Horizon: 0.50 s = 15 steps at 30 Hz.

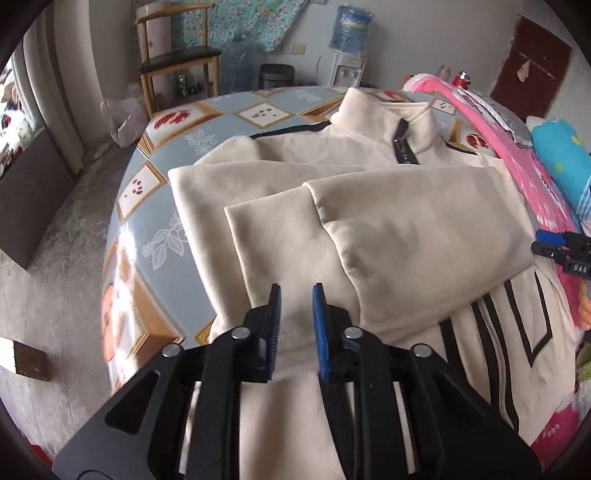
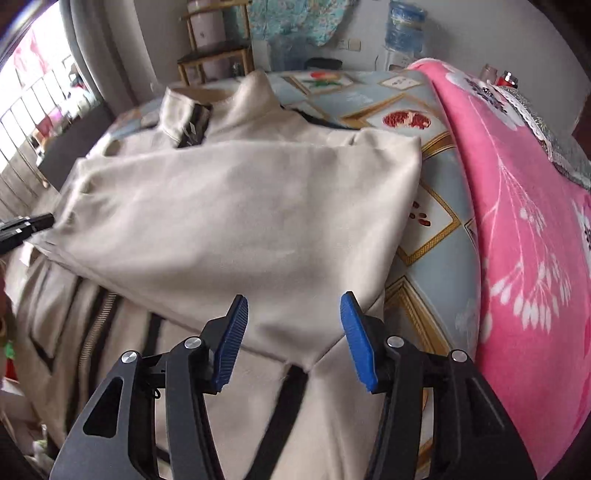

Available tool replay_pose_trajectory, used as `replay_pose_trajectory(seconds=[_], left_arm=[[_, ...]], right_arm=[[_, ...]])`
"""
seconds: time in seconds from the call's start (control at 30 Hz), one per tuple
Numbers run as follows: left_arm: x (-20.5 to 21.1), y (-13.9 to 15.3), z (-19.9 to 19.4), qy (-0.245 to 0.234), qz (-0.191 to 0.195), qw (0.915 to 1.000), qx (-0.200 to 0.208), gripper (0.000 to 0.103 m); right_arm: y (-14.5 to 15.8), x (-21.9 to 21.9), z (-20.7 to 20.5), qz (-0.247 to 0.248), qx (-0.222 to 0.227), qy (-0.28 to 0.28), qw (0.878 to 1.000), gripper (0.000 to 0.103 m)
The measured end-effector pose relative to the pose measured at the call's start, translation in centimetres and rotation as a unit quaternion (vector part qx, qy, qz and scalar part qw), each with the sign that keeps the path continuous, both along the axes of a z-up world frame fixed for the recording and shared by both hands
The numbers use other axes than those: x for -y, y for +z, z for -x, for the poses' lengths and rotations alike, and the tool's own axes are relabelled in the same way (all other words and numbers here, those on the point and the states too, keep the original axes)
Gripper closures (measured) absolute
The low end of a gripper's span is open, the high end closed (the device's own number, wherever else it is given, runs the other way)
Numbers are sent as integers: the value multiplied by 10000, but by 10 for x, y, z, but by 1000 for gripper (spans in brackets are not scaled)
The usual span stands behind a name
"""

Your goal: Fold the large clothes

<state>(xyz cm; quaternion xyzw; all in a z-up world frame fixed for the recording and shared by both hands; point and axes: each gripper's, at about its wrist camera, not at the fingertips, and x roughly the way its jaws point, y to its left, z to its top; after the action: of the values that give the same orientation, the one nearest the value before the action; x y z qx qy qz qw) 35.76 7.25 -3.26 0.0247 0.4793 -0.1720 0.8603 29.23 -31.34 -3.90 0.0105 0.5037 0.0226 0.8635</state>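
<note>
We see the cream jacket (image 1: 332, 206) spread on the patterned table (image 1: 155, 214), both sleeves folded across its chest; our left gripper (image 1: 296, 295) hovers over it slightly parted, gripping nothing; our right gripper (image 2: 294, 306) stands wider apart, empty, beside a pink blanket (image 2: 517, 221)

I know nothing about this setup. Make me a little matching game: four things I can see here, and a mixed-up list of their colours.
Things:
1. jacket
2. blanket
3. water bottle
4. chair

Colours:
A. pink with white flowers
B. wooden frame, dark seat
C. cream with black stripes
D. clear blue

Pairs: 1-C, 2-A, 3-D, 4-B
</note>
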Motion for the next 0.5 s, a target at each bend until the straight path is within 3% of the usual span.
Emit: replay_pose_trajectory(seconds=[0.07,0.2,0.43,0.5], left_arm=[[-2,8,17,-86,7,10000,6,73],[8,10,56,-383,-76,9992,-23,65],[28,-22,141,-861,-1146,9896,89,64],[13,-23,161,-741,-1095,9911,155,60]], right_arm=[[1,-10,17,-96,-65,-24,9999,51],[-9,-43,56,-225,-196,90,9995,51],[-38,-80,140,352,-323,166,9987,51],[-33,-75,172,248,-104,-5,9996,51]])
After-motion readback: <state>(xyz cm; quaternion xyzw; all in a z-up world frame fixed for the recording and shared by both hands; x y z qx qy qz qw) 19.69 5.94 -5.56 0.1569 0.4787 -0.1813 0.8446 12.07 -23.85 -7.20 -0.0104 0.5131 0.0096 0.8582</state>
